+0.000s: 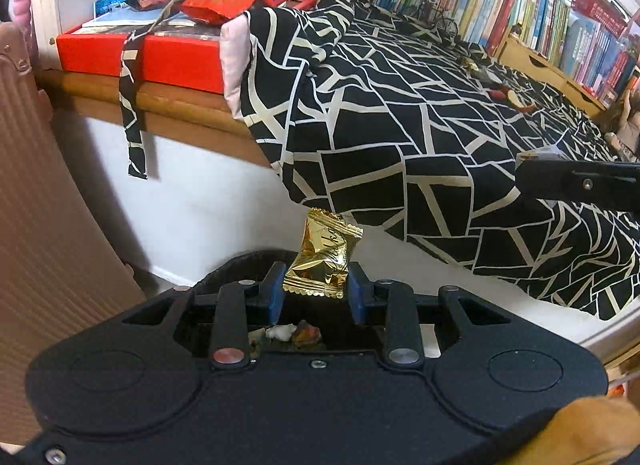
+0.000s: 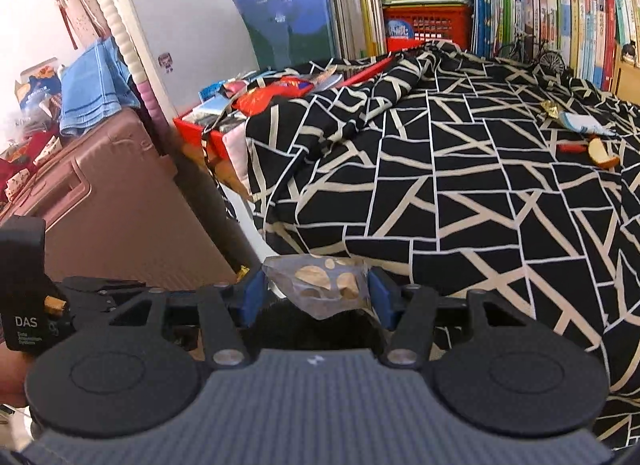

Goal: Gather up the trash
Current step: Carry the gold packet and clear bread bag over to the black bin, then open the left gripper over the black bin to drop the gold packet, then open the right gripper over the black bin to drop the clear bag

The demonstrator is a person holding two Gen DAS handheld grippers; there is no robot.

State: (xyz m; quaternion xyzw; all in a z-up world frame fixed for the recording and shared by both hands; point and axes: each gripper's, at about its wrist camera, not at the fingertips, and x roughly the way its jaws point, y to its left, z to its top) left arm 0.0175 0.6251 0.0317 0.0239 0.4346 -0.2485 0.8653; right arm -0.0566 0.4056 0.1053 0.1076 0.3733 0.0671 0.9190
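Note:
In the left wrist view my left gripper [image 1: 316, 283] is shut on a crumpled gold foil wrapper [image 1: 326, 251], which stands up between the blue pads. Right under it is a black bin [image 1: 244, 261] with scraps [image 1: 292, 332] inside. My right gripper [image 2: 317, 287] is shut on a clear plastic wrapper with tan spots [image 2: 320, 285], at the bed's edge above the dark bin mouth [image 2: 320, 329]. The same gripper's black finger [image 1: 576, 184] reaches in from the right of the left wrist view. More litter lies far off on the bedspread: a gold wrapper [image 2: 550, 109], a blue-white packet [image 2: 584, 125] and a bread piece [image 2: 603, 155].
A black-and-cream patterned bedspread [image 2: 460, 185] covers the bed and hangs over its white side [image 1: 192, 201]. A red box [image 1: 140, 55] with a red snack bag [image 1: 216, 5] sits at the bed's head. A pink suitcase [image 2: 120, 217] stands to the left. Bookshelves [image 2: 540, 17] run behind the bed.

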